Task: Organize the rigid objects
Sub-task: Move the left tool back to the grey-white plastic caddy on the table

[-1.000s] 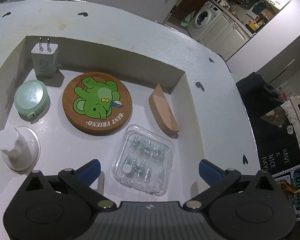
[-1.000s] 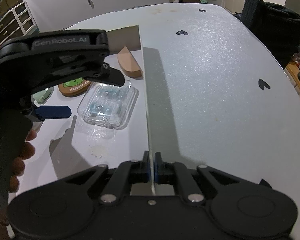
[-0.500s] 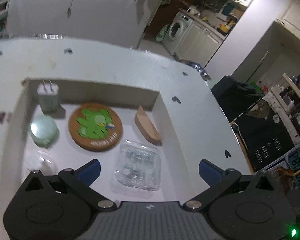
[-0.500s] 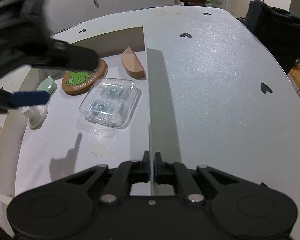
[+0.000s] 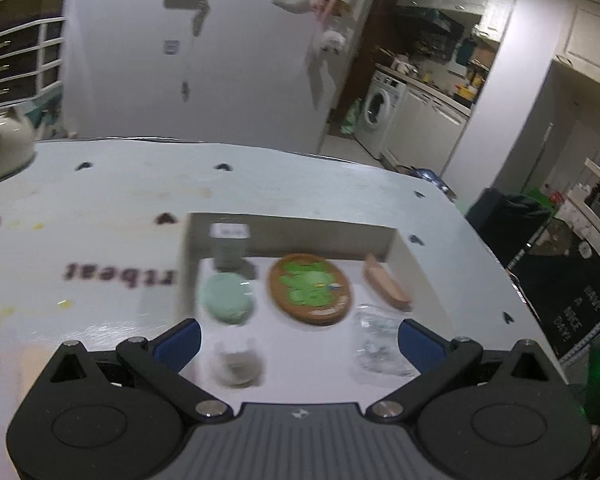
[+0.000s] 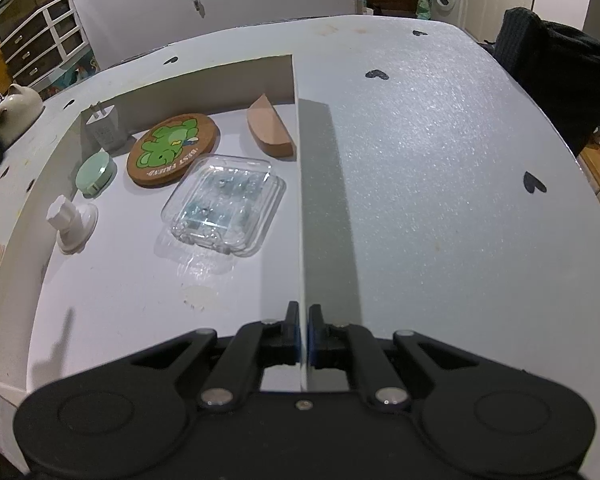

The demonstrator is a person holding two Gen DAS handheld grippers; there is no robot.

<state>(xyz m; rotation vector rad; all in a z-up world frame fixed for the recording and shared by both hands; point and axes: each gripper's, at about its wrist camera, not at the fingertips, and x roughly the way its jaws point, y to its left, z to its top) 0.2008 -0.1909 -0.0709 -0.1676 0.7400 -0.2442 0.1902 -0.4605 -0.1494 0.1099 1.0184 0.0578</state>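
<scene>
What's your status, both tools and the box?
Right tool shut on the box wall. Left tool open, empty, above the box. Clear case, coaster, wood block inside. Nothing in the way.

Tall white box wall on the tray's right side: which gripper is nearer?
Right. The right gripper is clamped shut on the tall white box wall at its near end; the left gripper hovers open over the tray's interior, touching nothing.

brown round coaster (image 6: 173, 151) with green cartoon animal; mint-green round case (image 6: 95, 172); white table (image 6: 440, 152) dotted with black hearts.
</scene>
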